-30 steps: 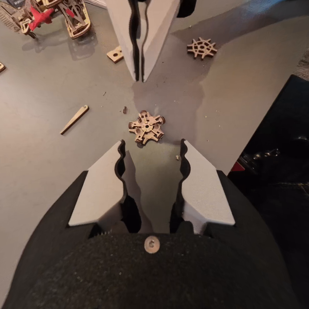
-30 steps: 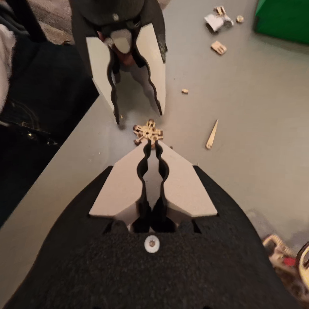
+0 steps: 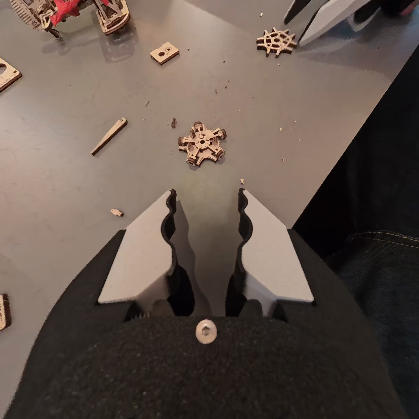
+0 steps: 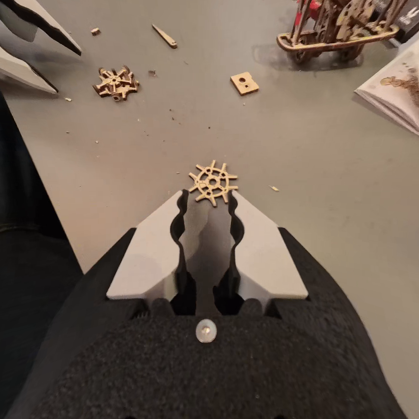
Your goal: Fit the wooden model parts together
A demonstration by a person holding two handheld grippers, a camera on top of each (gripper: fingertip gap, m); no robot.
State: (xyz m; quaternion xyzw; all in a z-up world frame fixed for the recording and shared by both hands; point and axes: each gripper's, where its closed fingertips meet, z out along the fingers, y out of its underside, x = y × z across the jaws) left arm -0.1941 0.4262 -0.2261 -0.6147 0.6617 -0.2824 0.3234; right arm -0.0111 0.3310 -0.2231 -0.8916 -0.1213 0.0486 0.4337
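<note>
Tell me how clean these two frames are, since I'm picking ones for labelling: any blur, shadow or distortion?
Left wrist view: sharp on the star-shaped wooden assembly; the open left gripper casts a soft shadow between its fingers; wide-angle stretch at the edges. Right wrist view: the spoked wooden wheel is crisp just ahead of the open right gripper, while the wooden model and booklet look slightly smeared.

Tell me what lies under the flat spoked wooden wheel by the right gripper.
Only the grey table shows under the flat spoked wooden wheel, visible through its cut-outs. The open right gripper overlaps its near spokes, hiding that edge.
</note>
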